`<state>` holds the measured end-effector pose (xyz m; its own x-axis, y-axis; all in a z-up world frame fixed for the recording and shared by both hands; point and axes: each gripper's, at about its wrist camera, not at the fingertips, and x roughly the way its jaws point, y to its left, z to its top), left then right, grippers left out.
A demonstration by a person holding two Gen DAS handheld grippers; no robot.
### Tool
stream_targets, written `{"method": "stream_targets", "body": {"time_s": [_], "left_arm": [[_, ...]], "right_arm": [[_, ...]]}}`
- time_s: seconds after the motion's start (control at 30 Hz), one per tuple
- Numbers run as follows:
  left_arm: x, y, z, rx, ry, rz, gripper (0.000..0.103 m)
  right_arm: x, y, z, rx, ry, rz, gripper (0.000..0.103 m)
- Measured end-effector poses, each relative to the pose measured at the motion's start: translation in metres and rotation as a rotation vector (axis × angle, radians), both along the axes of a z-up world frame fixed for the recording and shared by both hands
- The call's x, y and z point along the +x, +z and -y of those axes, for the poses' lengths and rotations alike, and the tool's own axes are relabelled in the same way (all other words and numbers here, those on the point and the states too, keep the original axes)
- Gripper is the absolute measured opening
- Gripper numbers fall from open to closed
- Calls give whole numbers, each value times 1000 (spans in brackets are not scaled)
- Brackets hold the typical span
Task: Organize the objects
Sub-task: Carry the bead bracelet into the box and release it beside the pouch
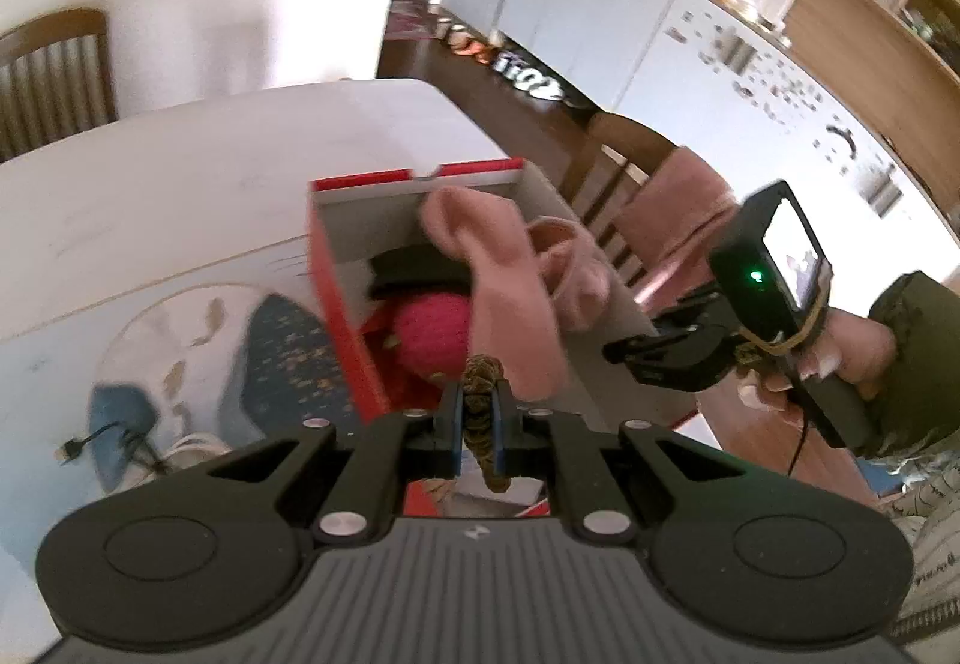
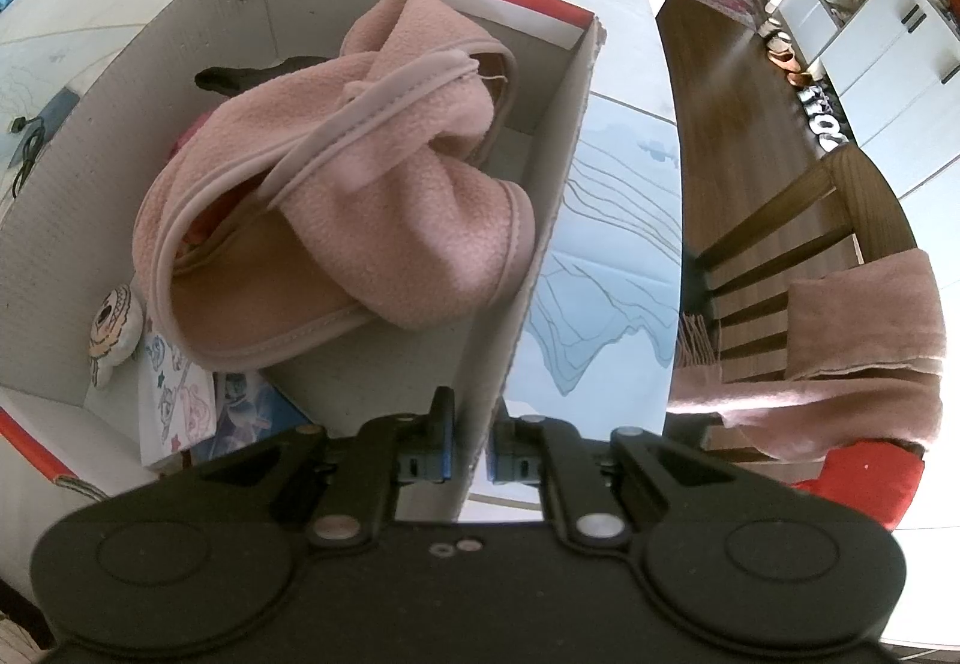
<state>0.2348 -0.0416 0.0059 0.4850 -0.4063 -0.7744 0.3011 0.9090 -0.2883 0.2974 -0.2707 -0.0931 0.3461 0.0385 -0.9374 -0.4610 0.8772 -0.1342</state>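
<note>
While the left gripper [image 1: 480, 412] pinches a brown braided cord [image 1: 485, 424] just over the box [image 2: 534, 220], the right gripper [image 2: 471, 445] clamps the box's side wall. Farther in, a pink fleece [image 2: 336, 172] heaps high; the cord could catch on it and drag it out.

Your pink fleece [image 2: 336, 196] hides most of the box [image 2: 120, 81] contents; left view is motion-blurred; the striped item [image 1: 483, 424] in your left tongs [image 1: 478, 415] is unidentifiable.
</note>
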Motion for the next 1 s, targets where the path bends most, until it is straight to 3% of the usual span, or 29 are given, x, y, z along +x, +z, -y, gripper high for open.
{"method": "stream_targets", "body": {"time_s": [0.6, 1.0], "left_arm": [[24, -46, 70, 49, -154, -85, 8], [39, -90, 87, 134, -177, -162, 8]], "right_arm": [[-1, 0, 0, -2, 1, 5, 9], [-1, -1, 0, 0, -2, 4, 9]]}}
